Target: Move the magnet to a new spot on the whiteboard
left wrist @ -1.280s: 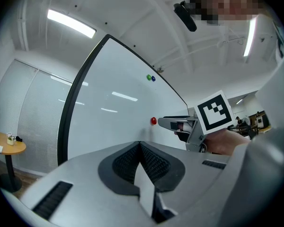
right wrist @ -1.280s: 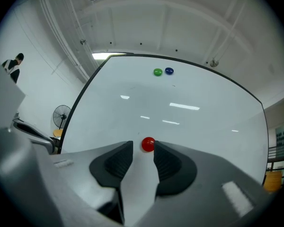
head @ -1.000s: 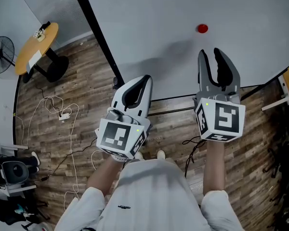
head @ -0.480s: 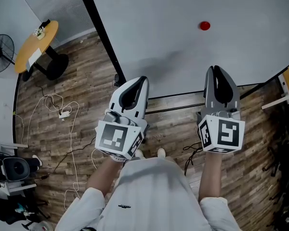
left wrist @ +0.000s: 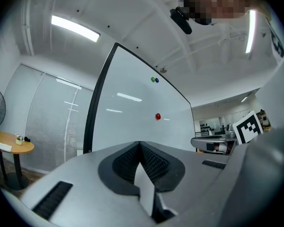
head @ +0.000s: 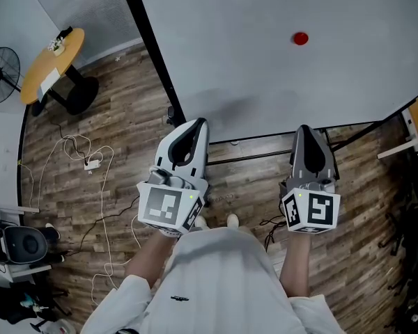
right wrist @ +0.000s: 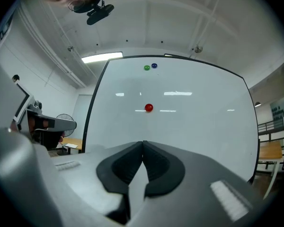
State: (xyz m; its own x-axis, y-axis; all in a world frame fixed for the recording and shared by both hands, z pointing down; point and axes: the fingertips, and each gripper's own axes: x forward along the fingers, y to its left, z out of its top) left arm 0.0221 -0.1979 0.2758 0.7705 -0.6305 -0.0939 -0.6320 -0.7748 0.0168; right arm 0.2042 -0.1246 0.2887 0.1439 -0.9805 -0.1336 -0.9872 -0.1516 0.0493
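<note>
A red magnet [head: 300,39] sticks to the whiteboard [head: 265,61]; it also shows as the red magnet [right wrist: 148,108] in the right gripper view and the red magnet [left wrist: 157,116] in the left gripper view. My right gripper [head: 306,132] hangs well below the magnet, clear of the board, its jaws shut with nothing between them. My left gripper [head: 196,125] sits beside it at the left, also shut and empty. A green magnet [right wrist: 146,67] and a blue magnet [right wrist: 154,65] sit near the board's top edge.
The board's black frame post [head: 153,47] runs down to the wooden floor [head: 111,158]. A round yellow table [head: 52,65] and a fan [head: 1,78] stand at the left. White cables [head: 90,165] lie on the floor. Dark equipment [head: 21,245] sits at the lower left.
My right gripper has pulled back from the board and down, and its jaws have gone from open to shut. The left gripper has dropped back slightly. The red magnet stays on the board.
</note>
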